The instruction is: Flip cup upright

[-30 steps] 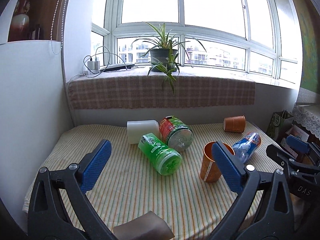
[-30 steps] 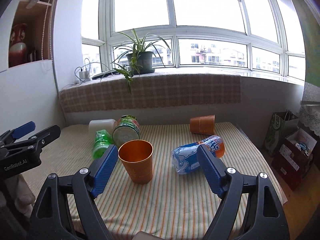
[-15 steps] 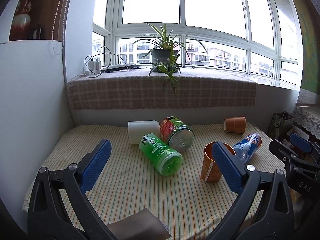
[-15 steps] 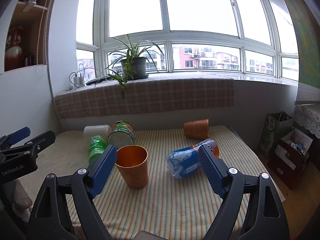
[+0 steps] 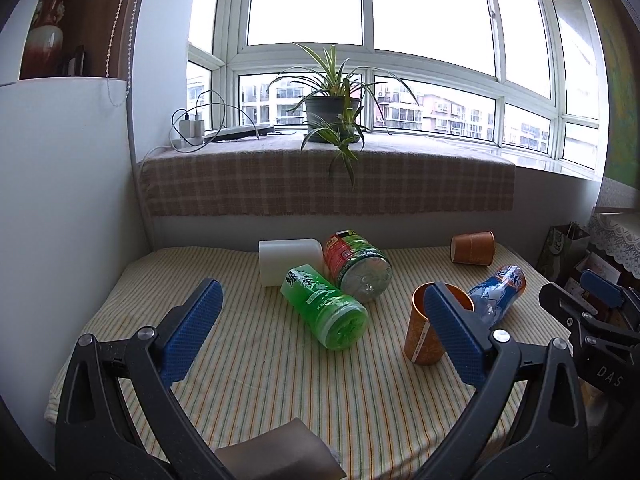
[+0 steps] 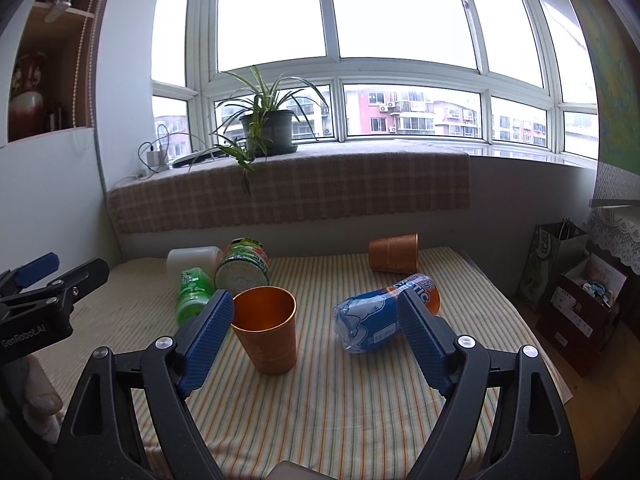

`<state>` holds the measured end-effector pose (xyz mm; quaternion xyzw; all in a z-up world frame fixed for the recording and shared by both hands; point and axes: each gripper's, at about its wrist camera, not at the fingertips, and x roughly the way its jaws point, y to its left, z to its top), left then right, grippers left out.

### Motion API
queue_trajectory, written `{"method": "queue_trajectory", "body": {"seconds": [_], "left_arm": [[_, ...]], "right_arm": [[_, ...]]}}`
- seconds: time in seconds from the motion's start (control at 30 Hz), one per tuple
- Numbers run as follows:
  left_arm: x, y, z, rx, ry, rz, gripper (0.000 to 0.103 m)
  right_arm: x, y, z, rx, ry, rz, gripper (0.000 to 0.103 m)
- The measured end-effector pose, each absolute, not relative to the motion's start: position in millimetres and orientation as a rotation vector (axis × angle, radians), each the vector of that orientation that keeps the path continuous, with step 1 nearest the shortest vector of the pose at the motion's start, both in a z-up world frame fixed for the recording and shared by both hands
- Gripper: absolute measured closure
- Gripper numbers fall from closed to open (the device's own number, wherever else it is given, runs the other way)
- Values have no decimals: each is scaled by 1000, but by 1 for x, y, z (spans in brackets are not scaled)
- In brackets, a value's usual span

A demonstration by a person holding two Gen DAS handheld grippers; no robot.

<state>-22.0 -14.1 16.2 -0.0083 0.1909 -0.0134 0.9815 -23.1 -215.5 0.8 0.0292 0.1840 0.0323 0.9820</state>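
Note:
An orange cup [image 6: 266, 330] stands upright on the striped tablecloth [image 6: 320, 400]; it also shows in the left wrist view [image 5: 424, 332], partly behind a fingertip. A second orange cup [image 6: 394, 253] lies on its side at the back right, also seen in the left wrist view [image 5: 473, 248]. My right gripper [image 6: 316, 336] is open and empty, held above the table in front of the upright cup. My left gripper [image 5: 320, 336] is open and empty, to the left of that cup.
A blue bottle [image 6: 384, 314], a green bottle [image 5: 324, 310], a red-green can [image 5: 358, 266] and a white container [image 5: 290, 260] lie on the table. A potted plant [image 5: 328, 118] stands on the windowsill. Bags and boxes [image 6: 576, 280] stand on the floor at right.
Both grippers have drawn back and risen slightly from the table. The upright orange cup stays standing; nothing else has moved.

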Motion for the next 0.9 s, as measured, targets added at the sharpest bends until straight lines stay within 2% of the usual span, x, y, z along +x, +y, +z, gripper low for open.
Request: {"method": "queue_trajectory", "body": {"seconds": [0.9], "left_arm": [[-22,-13,15,-16,390,-28,1]], "right_arm": [[-20,-218,-5,75,399,73,20]]}}
